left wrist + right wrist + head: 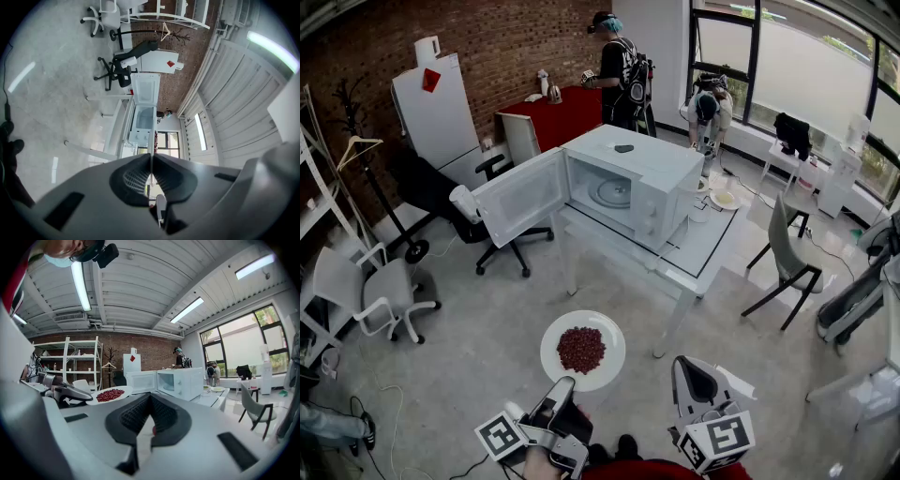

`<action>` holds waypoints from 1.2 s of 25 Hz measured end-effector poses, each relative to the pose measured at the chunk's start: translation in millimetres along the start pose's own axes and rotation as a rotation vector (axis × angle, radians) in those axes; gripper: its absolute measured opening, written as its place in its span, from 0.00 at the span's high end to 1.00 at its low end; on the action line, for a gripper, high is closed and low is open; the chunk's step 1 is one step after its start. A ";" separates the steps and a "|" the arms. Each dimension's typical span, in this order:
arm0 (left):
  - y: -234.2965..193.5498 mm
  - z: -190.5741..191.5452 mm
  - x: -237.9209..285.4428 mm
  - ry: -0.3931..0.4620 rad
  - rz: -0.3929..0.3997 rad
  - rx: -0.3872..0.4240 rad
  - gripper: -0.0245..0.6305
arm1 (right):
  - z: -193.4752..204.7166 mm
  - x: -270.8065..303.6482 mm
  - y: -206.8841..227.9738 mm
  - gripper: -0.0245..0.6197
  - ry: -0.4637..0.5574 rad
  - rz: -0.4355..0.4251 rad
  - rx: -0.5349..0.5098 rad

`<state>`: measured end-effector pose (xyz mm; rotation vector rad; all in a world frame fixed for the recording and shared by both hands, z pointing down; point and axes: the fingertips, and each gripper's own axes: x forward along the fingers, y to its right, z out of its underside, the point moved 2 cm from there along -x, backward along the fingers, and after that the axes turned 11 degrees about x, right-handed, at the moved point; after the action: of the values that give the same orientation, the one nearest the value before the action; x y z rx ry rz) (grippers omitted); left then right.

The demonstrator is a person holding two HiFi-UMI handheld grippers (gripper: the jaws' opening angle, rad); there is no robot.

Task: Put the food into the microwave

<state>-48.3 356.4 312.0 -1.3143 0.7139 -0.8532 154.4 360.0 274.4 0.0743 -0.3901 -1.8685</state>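
Held plate (615, 336) by its near rim, left gripper (565, 385) clamped, right gripper (687, 367) closed and empty; judged stiff, light, beans (581, 349) prone to roll.

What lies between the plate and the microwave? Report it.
Head view: only bare floor and the near edge of the table lie between plate and microwave.

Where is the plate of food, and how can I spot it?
Find the big white microwave with its door open. In front of it, the left hand-held gripper grips a round white plate. Unlike the dishes on the table, it carries dark red beans.
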 end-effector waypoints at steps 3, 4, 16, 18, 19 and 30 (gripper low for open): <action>-1.5 0.8 3.7 -0.005 0.002 0.003 0.93 | 1.5 1.1 2.0 0.94 0.004 -0.002 0.001; -2.2 1.3 4.5 -0.005 0.003 0.001 0.93 | 1.6 1.5 2.6 0.94 0.005 -0.004 -0.001; -7.6 2.4 8.7 0.003 -0.011 -0.014 0.93 | 0.5 5.3 8.7 0.94 0.005 -0.020 0.021; -8.4 -0.2 11.1 0.005 -0.017 -0.009 0.93 | 0.1 6.3 10.9 0.94 0.006 -0.019 0.030; -8.5 -1.2 13.0 0.007 -0.020 -0.005 0.93 | -0.3 6.4 12.8 0.94 0.005 -0.017 0.029; -4.3 6.1 42.6 0.019 -0.012 0.018 0.93 | -9.1 13.0 40.2 0.94 -0.013 -0.011 -0.016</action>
<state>-21.5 323.0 318.2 -1.2971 0.7123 -0.8815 189.0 334.6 279.9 0.0536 -0.3849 -1.8834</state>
